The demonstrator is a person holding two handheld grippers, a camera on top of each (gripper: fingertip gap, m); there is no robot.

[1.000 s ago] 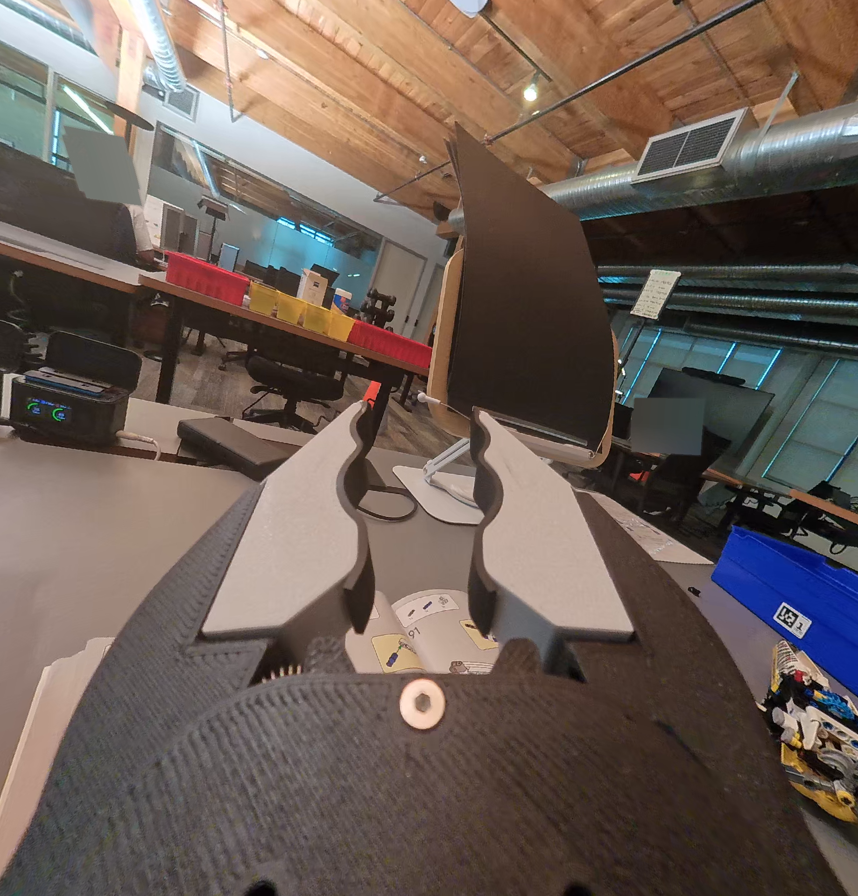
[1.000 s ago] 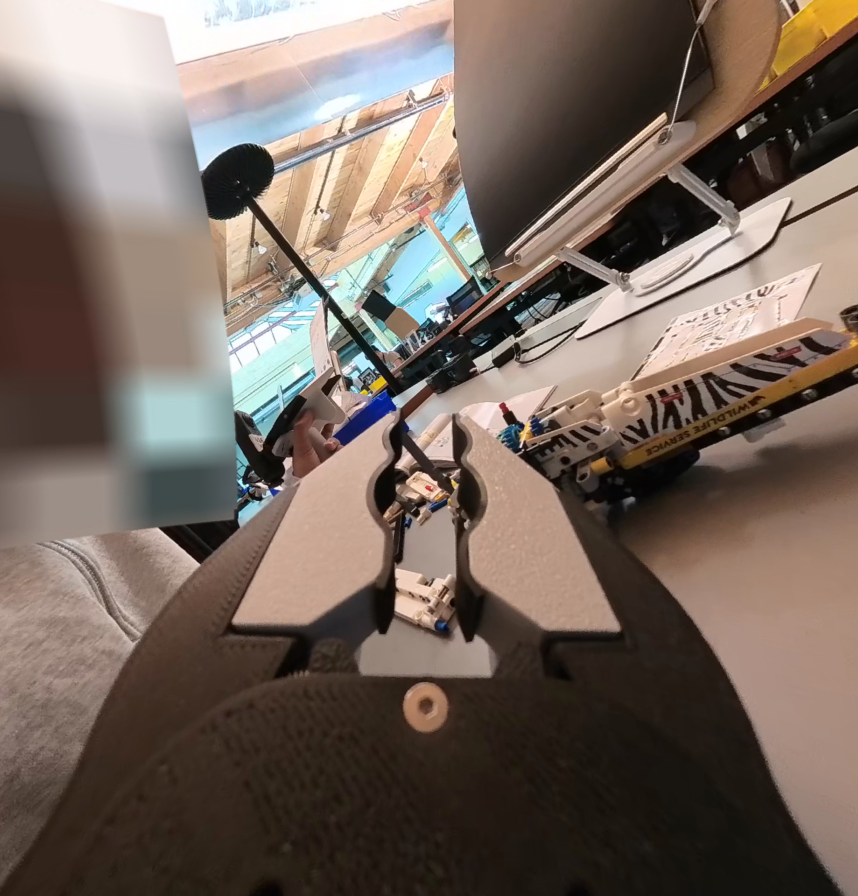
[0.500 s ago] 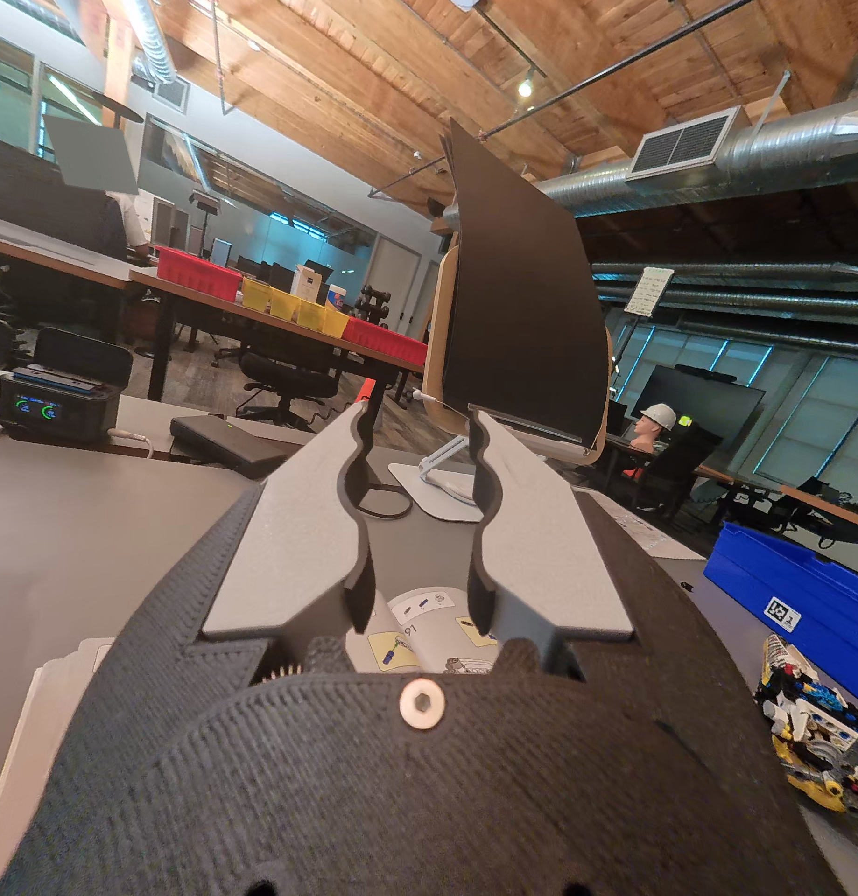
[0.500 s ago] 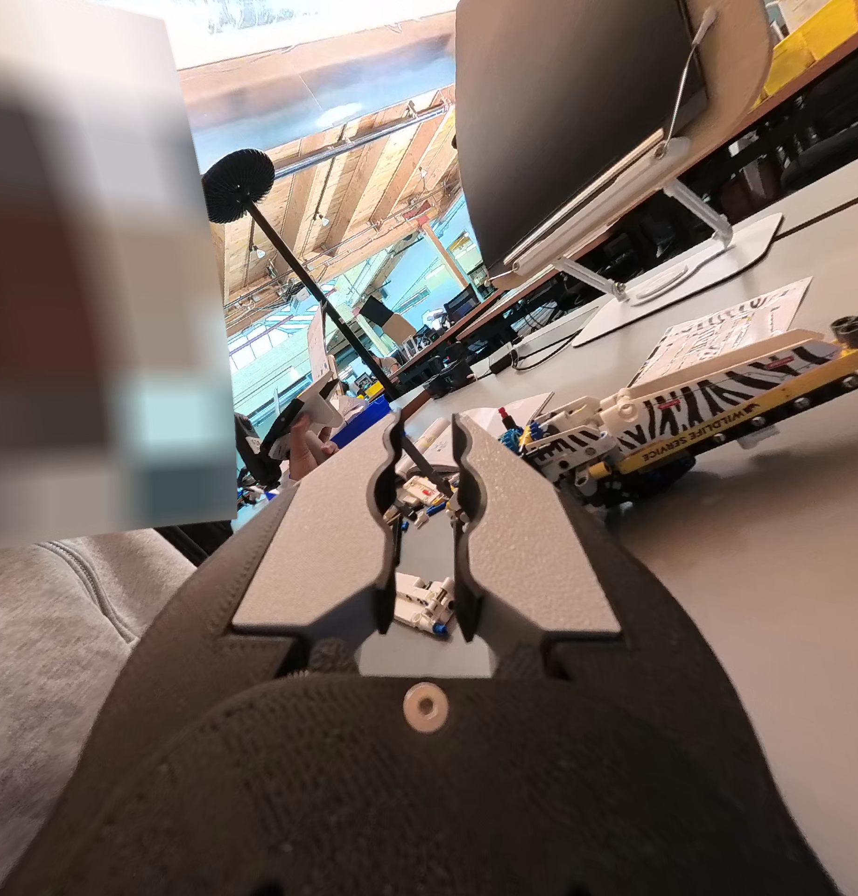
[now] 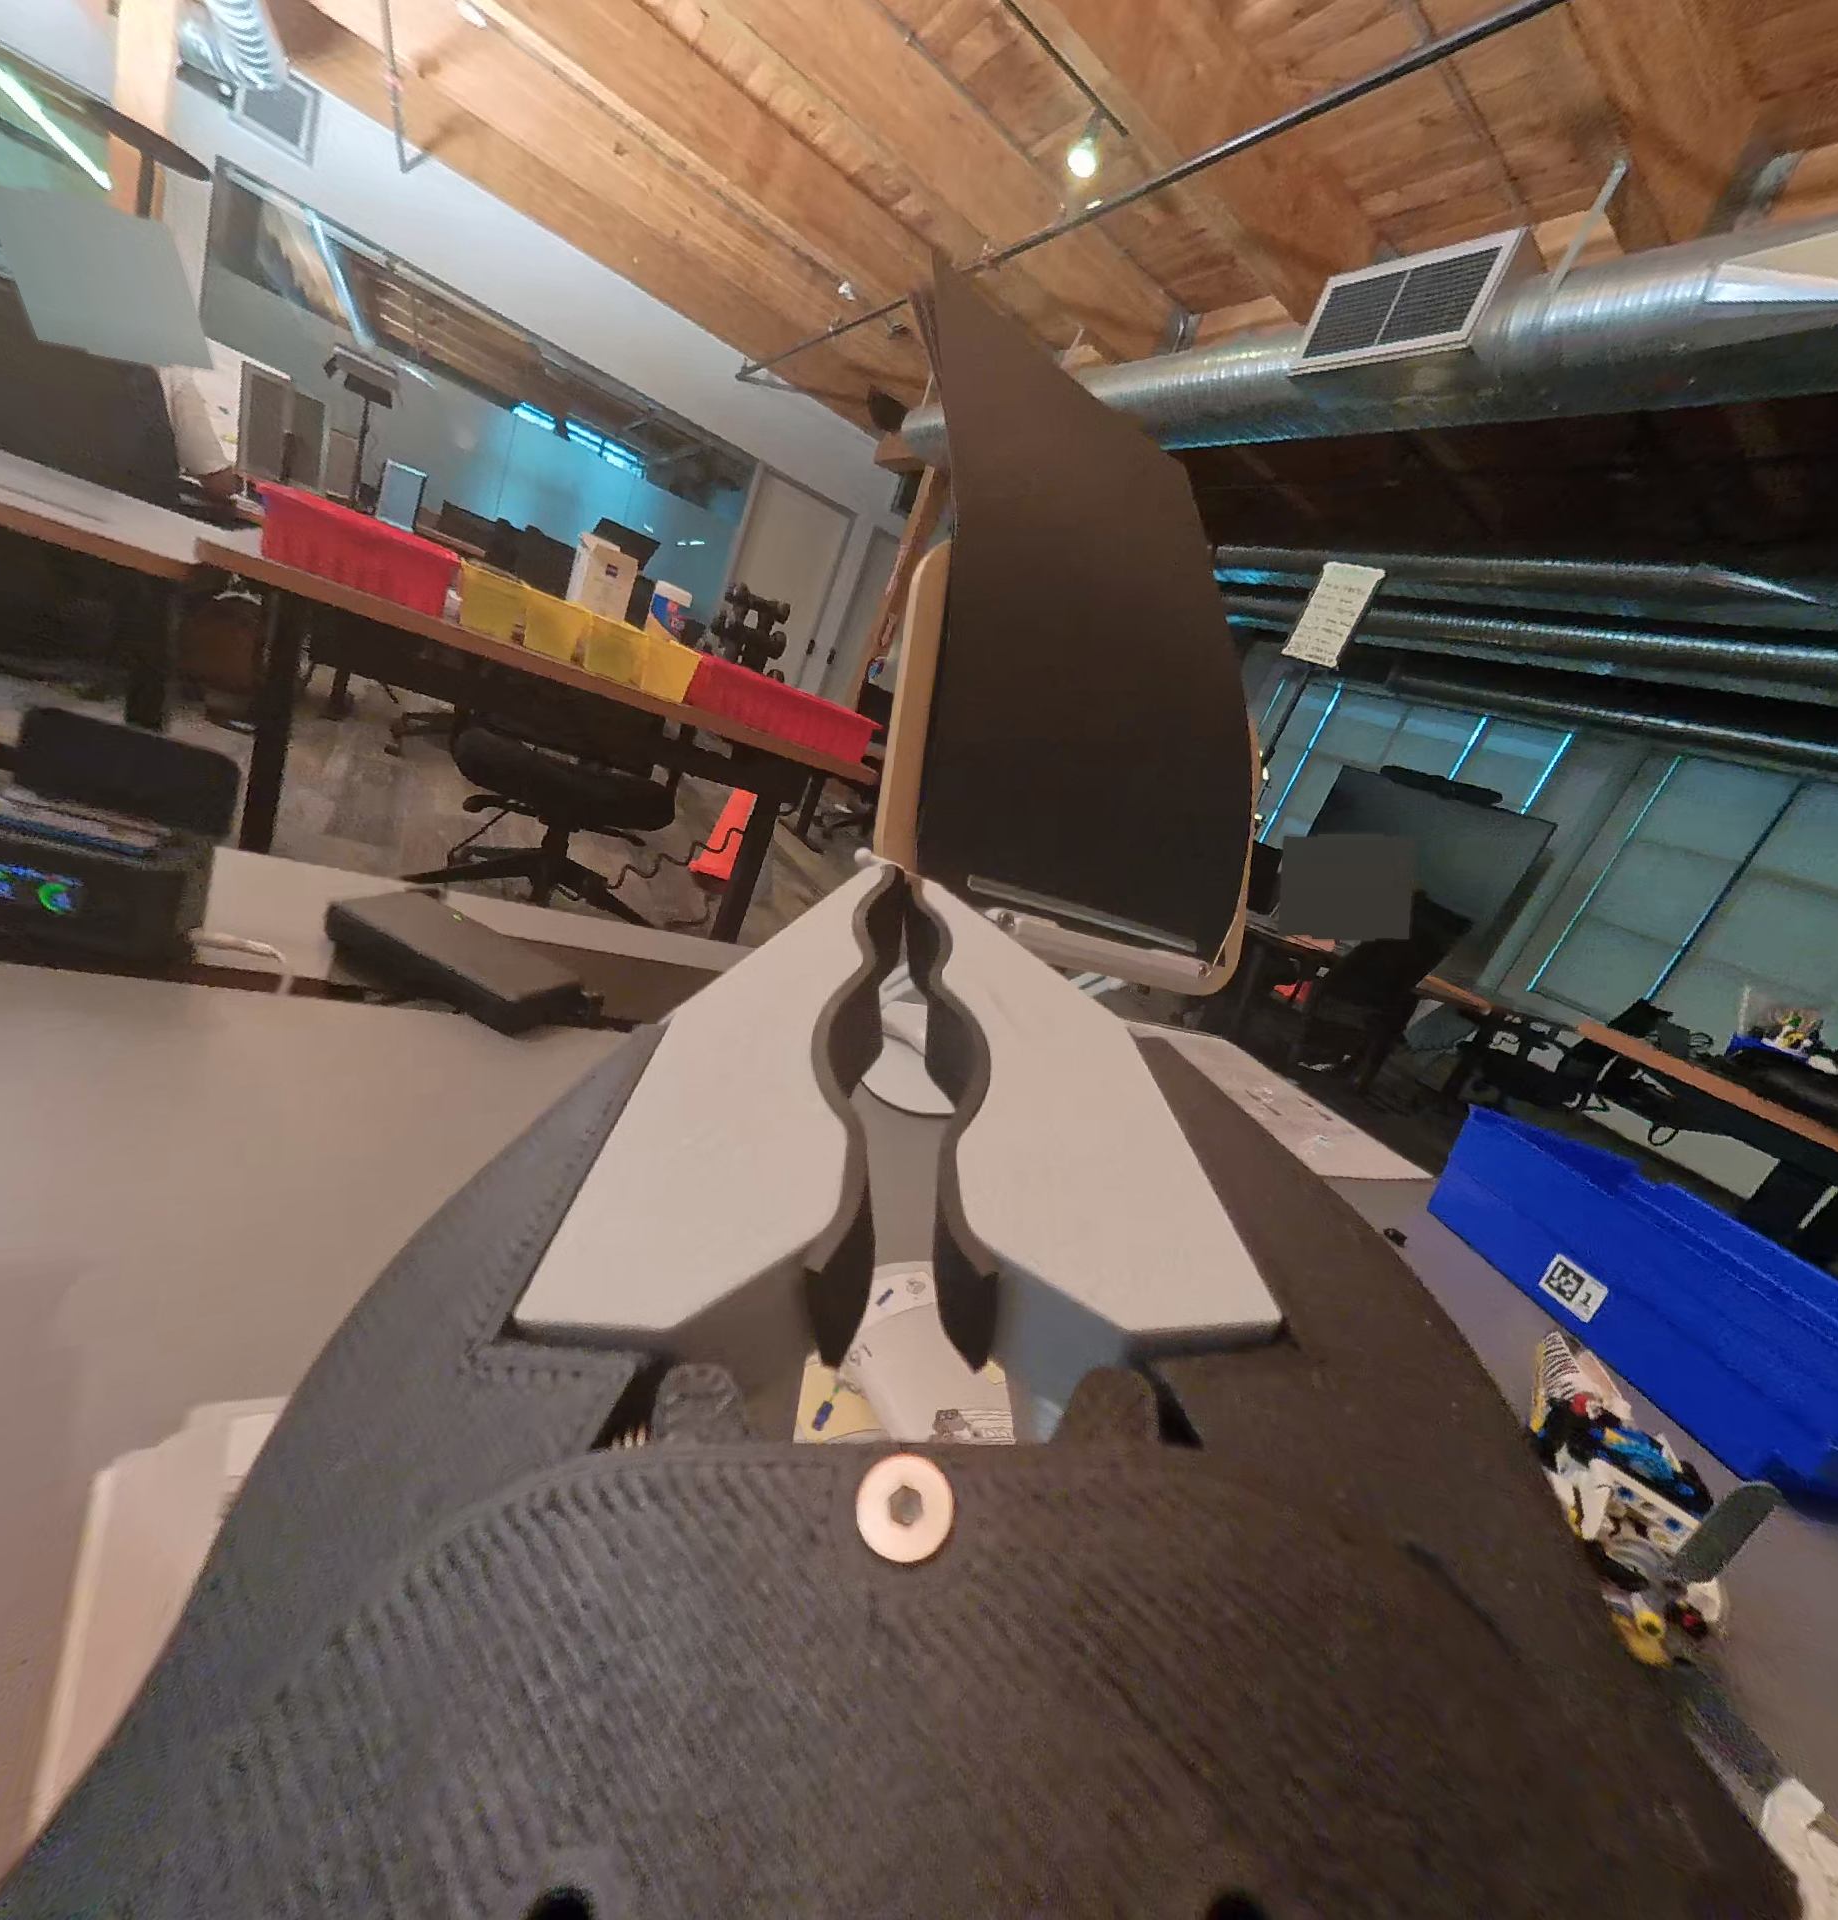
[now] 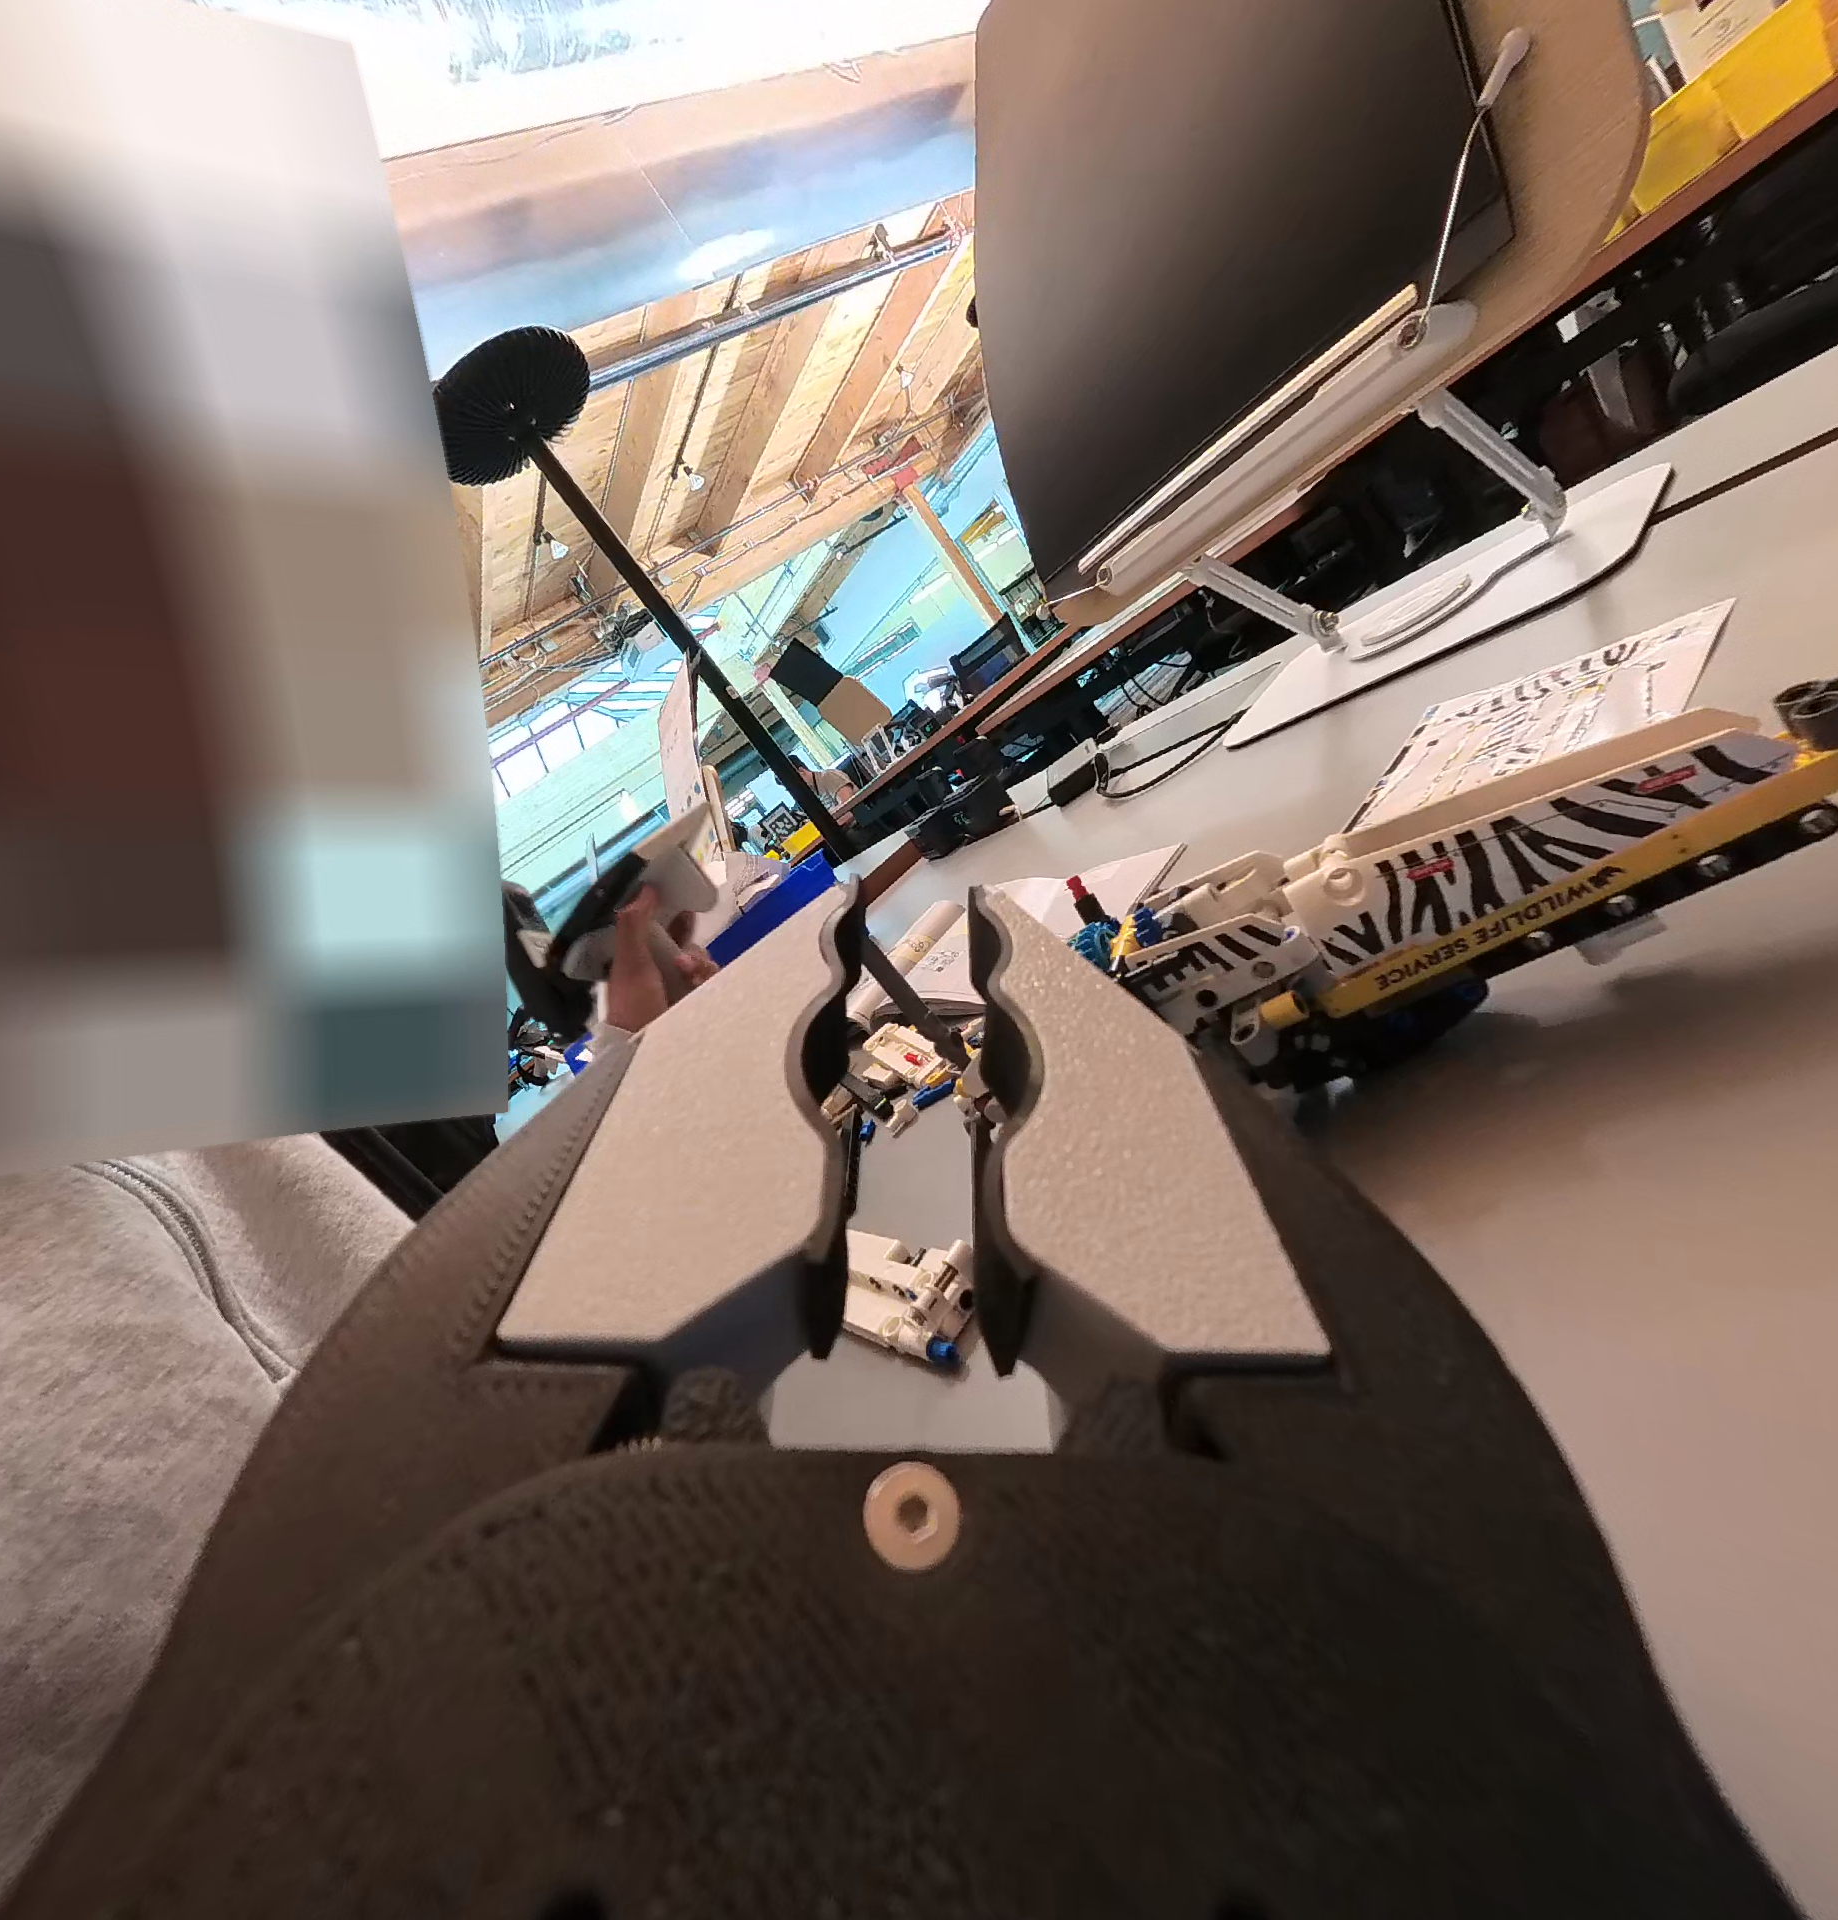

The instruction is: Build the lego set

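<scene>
The zebra-striped lego vehicle (image 6: pixel 1497 914) lies on the grey desk (image 6: pixel 1580 1299), ahead and to the right of the right hand-held gripper (image 6: pixel 910 914). That gripper's jaws stand apart with nothing between them; a small white lego piece (image 6: pixel 904 1304) lies on the desk beneath it. More loose lego parts (image 6: pixel 894 1060) sit just beyond its tips. The left hand-held gripper (image 5: pixel 897 883) has its tips pressed together, empty, above an instruction booklet (image 5: pixel 915 1371). A blue bin (image 5: pixel 1663 1309) and a dark monitor (image 5: pixel 1071 707) stand farther off.

Dark monitor (image 5: pixel 1081 665), blue bin (image 5: pixel 1663 1299) — red trays (image 5: pixel 359 545)
</scene>
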